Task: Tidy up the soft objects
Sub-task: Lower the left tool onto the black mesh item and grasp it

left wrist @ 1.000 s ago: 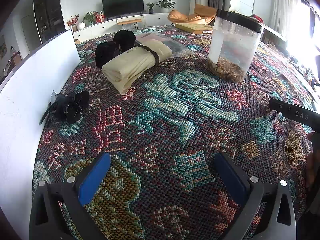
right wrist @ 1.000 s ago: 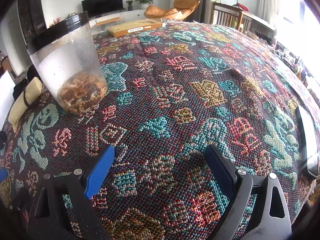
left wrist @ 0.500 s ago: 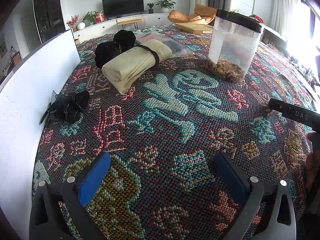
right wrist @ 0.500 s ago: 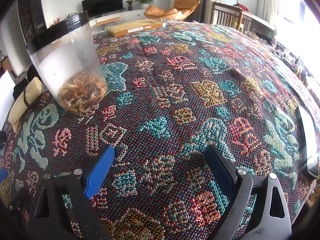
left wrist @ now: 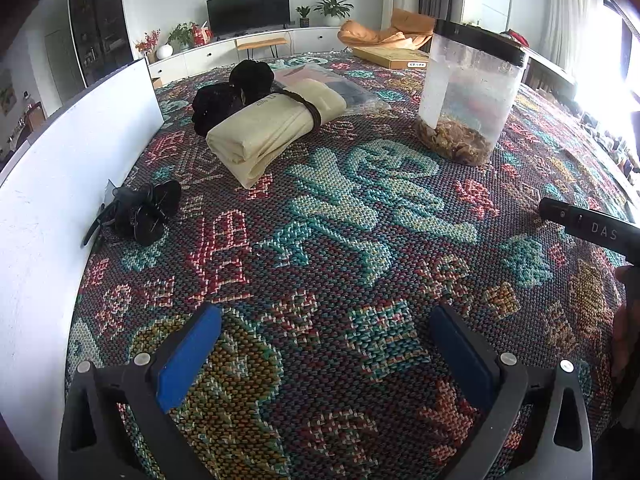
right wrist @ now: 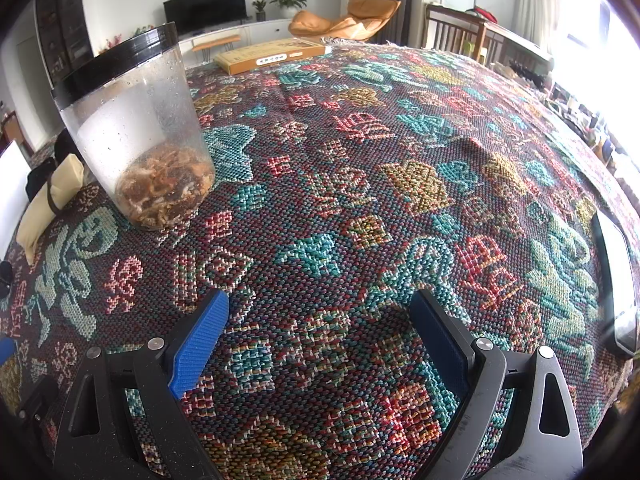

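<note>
A folded cream cloth bundle (left wrist: 276,128) tied with a dark strap lies on the patterned tablecloth at the far left-centre; it also shows in the right wrist view (right wrist: 52,200). Black soft items (left wrist: 232,92) sit just behind it, with a clear flat bag (left wrist: 332,84) beside them. A small black fabric piece (left wrist: 144,208) lies by the white board. My left gripper (left wrist: 324,320) is open and empty, low over the cloth, well short of the bundle. My right gripper (right wrist: 320,304) is open and empty over the cloth.
A clear container with a black lid (left wrist: 468,92) holding brown dried bits stands at the back right; it also shows in the right wrist view (right wrist: 140,132). A white board (left wrist: 60,168) walls the left side. A flat yellow box (right wrist: 272,56) lies far back. A phone (right wrist: 616,280) lies at the right edge.
</note>
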### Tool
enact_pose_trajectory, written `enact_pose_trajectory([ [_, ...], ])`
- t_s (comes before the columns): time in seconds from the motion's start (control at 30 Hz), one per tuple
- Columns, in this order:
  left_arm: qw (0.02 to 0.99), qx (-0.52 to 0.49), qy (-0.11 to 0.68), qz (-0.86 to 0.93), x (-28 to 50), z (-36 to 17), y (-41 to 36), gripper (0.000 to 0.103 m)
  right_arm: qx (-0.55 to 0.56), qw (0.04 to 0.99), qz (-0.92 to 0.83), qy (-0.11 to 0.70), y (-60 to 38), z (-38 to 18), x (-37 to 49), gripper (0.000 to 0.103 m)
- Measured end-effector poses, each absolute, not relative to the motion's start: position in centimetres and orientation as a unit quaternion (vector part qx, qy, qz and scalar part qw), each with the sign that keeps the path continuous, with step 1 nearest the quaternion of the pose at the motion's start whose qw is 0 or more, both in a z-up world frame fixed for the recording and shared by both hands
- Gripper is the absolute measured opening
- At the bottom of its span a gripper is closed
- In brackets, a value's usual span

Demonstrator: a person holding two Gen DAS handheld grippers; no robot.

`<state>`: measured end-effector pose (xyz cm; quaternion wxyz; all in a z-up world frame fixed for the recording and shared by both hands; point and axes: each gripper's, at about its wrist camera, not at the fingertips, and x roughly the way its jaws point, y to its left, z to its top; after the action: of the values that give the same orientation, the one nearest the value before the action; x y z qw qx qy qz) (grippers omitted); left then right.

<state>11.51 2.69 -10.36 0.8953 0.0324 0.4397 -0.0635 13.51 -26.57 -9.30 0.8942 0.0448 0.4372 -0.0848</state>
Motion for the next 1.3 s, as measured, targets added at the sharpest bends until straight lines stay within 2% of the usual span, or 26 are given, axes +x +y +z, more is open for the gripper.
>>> enact_pose_trajectory([
  [0.1, 0.906, 0.004, 0.423, -0.021, 10.1, -9.3, 4.5, 0.103, 0.045, 0.894, -0.085, 0.437, -26.6, -9.3, 13.5, 0.094],
  [0.37, 0.879, -0.249, 0.403, 0.062, 14.2, -8.0, 14.3, 0.103, 0.045, 0.894, -0.085, 0.437, -26.6, -9.3, 13.5, 0.094],
  [0.63, 0.872, -0.238, 0.398, 0.155, 18.9, -9.8, 15.2, 0.101, 0.045, 0.894, -0.085, 0.437, -26.6, -9.3, 13.5, 0.094],
  [0.67, 0.872, -0.237, 0.399, 0.155, 19.0, -9.8, 15.4, 0.093, 0.045, 0.894, -0.085, 0.437, -26.6, -9.3, 13.5, 0.094],
  [0.7, 0.878, -0.232, 0.393, 0.147, 18.7, -9.7, 15.4, 0.062, 0.045, 0.894, -0.085, 0.437, -26.6, -9.3, 13.5, 0.094],
  [0.73, 0.880, -0.215, 0.403, 0.131, 18.8, -9.5, 15.3, 0.046, 0.045, 0.894, -0.085, 0.437, -26.6, -9.3, 13.5, 0.094],
  [0.8, 0.888, -0.179, 0.413, 0.091, 17.9, -9.0, 14.8, 0.045, 0.045, 0.894, -0.085, 0.437, -26.6, -9.3, 13.5, 0.094],
  [1.03, 0.883, -0.079, 0.450, -0.106, 12.1, -7.9, 10.9, 0.046, 0.045, 0.894, -0.085, 0.437, -26.6, -9.3, 13.5, 0.094],
  [1.07, 0.881, -0.074, 0.455, -0.107, 11.6, -8.0, 10.7, 0.051, 0.045, 0.894, -0.085, 0.437, -26.6, -9.3, 13.5, 0.094],
  [1.1, 0.881, -0.073, 0.456, -0.103, 11.3, -8.2, 10.7, 0.066, 0.045, 0.894, -0.085, 0.437, -26.6, -9.3, 13.5, 0.094],
  [1.13, 0.882, -0.073, 0.456, -0.092, 11.2, -8.3, 10.9, 0.076, 0.045, 0.894, -0.085, 0.437, -26.6, -9.3, 13.5, 0.094],
  [1.17, 0.886, -0.076, 0.452, -0.076, 11.1, -8.3, 11.1, 0.089, 0.045, 0.894, -0.085, 0.437, -26.6, -9.3, 13.5, 0.094],
  [1.3, 0.885, -0.105, 0.451, -0.050, 11.6, -9.0, 11.6, 0.094, 0.045, 0.894, -0.085, 0.437, -26.6, -9.3, 13.5, 0.094],
])
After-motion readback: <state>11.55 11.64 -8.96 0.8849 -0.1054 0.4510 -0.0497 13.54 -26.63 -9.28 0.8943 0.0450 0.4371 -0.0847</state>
